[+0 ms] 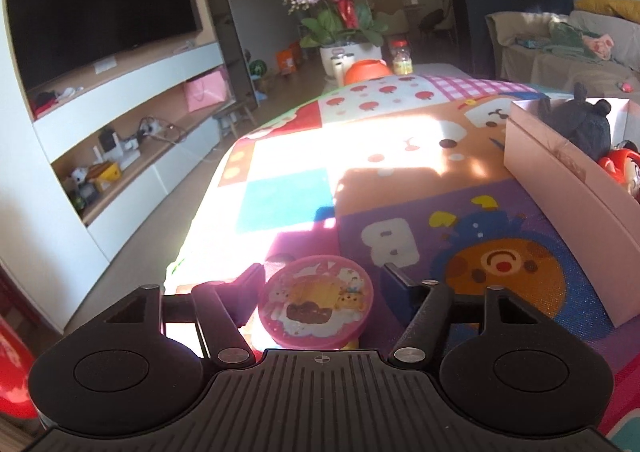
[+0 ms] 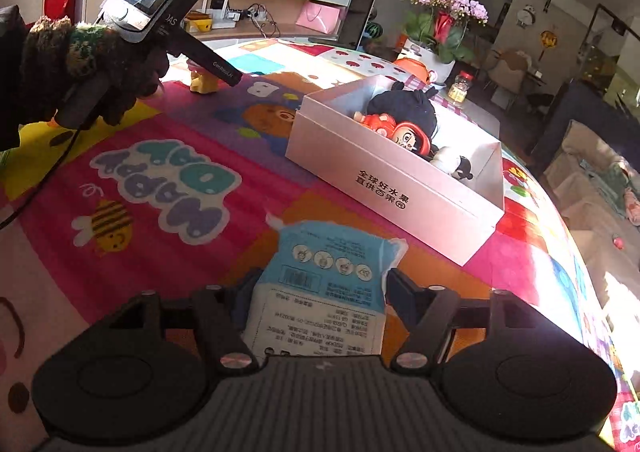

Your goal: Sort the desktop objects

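Left wrist view: left gripper [image 1: 320, 284] fingers straddle the pink-lidded toy [image 1: 316, 302], open; right gripper [image 2: 318, 288] brackets the blue packet [image 2: 320, 284] — both destined for the box [image 2: 400, 188], probably.

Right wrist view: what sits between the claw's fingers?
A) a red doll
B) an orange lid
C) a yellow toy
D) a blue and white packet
D. The blue and white packet lies between the fingers of the right claw, while the red doll sits inside the white box and the yellow toy stands far off on the mat.
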`<state>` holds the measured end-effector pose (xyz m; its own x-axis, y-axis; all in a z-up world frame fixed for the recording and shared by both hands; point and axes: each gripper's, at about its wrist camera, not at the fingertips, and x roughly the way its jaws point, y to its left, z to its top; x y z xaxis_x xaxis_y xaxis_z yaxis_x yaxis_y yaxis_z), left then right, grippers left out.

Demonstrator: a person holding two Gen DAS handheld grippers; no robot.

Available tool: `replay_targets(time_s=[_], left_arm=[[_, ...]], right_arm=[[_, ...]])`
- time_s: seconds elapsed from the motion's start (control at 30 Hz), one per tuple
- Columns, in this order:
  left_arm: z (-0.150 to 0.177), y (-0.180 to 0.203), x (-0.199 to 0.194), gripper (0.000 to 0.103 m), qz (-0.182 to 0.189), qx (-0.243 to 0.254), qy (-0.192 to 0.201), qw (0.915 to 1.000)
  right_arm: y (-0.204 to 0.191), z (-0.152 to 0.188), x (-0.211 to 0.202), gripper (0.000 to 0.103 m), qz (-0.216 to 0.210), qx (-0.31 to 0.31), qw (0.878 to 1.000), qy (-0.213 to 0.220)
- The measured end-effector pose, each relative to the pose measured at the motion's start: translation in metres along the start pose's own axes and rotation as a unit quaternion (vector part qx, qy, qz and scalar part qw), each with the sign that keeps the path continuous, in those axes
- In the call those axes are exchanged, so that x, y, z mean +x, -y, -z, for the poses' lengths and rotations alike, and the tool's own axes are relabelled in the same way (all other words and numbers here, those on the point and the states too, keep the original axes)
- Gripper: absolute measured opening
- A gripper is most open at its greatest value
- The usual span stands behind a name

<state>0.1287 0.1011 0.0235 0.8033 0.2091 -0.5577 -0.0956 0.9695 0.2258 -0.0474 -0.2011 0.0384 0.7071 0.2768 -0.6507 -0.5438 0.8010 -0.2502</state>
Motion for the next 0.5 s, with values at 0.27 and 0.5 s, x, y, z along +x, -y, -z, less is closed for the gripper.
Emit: replay_targets(time_s=[0.27, 0.5], left_arm=[[0.011, 0.027, -0.062, 0.061, 0.102, 0.027, 0.01, 0.9944], [0.038, 0.089, -0.138, 0.061, 0.249, 0.099, 0.02, 0.9633]], right_arm=[[0.02, 0.02, 0.0, 0.084, -0.01, 0.051, 0.999, 0.003], [0.032, 0.029, 0.0, 0.055, -0.035, 0.097, 0.995, -0.007]])
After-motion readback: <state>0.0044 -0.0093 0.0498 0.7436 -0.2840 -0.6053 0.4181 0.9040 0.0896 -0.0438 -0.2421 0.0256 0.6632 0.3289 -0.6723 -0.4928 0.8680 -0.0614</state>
